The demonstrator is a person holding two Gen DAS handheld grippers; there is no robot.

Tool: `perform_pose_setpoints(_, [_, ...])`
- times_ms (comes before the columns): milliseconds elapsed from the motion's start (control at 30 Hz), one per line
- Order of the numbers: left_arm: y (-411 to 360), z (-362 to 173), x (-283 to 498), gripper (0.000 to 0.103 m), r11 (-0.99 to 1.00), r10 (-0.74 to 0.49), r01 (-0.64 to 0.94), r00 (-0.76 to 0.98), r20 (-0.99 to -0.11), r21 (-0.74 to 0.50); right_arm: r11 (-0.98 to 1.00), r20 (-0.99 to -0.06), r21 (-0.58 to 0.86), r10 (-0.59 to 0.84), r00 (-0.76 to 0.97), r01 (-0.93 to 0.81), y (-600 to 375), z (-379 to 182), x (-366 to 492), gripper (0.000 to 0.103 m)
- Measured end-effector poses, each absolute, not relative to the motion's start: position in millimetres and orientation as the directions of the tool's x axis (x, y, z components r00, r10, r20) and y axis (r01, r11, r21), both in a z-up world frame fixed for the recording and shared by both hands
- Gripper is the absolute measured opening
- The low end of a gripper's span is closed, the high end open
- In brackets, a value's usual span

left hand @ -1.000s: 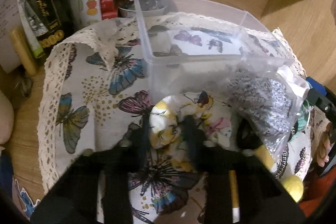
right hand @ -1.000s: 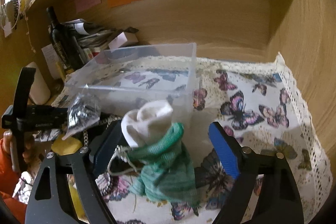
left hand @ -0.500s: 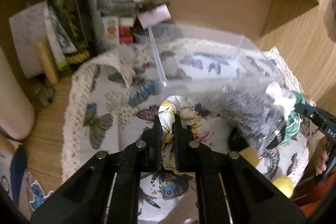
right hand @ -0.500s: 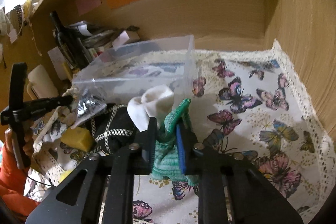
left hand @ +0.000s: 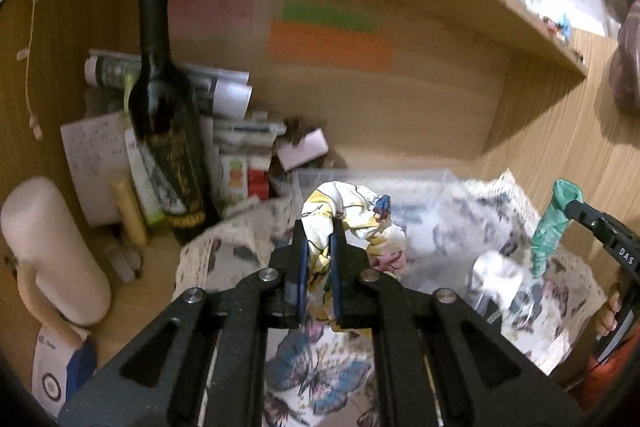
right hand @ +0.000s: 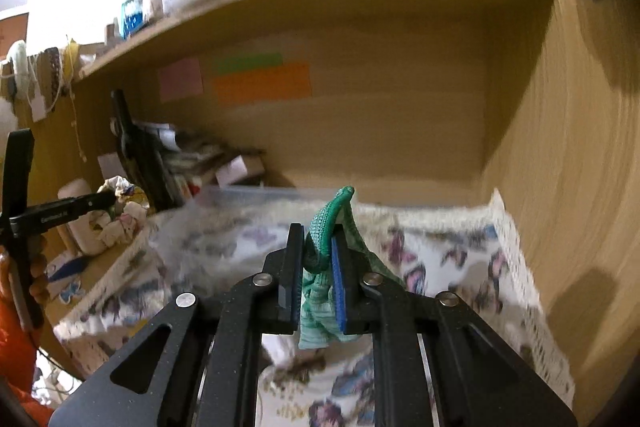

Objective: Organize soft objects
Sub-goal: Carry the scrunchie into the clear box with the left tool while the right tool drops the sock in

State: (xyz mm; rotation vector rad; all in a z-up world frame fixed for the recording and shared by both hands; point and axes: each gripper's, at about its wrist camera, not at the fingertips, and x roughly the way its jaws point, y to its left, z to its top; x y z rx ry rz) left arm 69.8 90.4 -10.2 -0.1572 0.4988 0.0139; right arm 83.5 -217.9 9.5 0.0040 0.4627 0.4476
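My left gripper (left hand: pixel 318 227) is shut on a floral yellow-and-white cloth (left hand: pixel 356 219) and holds it up above the butterfly tablecloth (left hand: pixel 320 375). My right gripper (right hand: pixel 316 231) is shut on a green sock (right hand: pixel 320 291), lifted above the cloth; the sock also shows in the left wrist view (left hand: pixel 554 223). A clear plastic box (left hand: pixel 372 177) stands behind, blurred; its rim also shows in the right wrist view (right hand: pixel 272 193). A white sock (left hand: pixel 498 273) and a clear bag lie at right.
A dark wine bottle (left hand: pixel 168 135), papers and small boxes (left hand: pixel 240 163) stand at the back left of the wooden alcove. A white roll (left hand: pixel 52 251) stands far left. The wooden side wall (right hand: pixel 580 187) is at right, a shelf overhead.
Both grippers closed on their items, then rose and tilted up: the floral cloth and the green sock left the tablecloth and now hang in the air.
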Motion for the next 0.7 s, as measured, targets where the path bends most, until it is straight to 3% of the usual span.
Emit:
perform_pose_setpoints(167, [89.5,-0.4,89.6,0.009,0.99,0.0,-0.062,0.892,-0.452,-0.124,0.889,-0.373,0.07,0.444,0.814,-0.453,-203.0,30.0,97.8,0.011])
perform_pose_setpoints(333, [88.8,-5.5,116.3,0.009,0.99,-0.02,-0.049,0.876,-0.481,-0.129,0.87,-0.36,0.046,0.473,0.804,-0.491,-178.5,36.1,121.9,0.011])
perform_pose_setpoints(700, [76.3,-49.9,174.7,0.009,0.996,-0.028,-0.029,0.798,-0.602,-0.085,0.833,-0.548,0.047,0.483,0.683,-0.552,-130.1,-14.2,171.3,0.011])
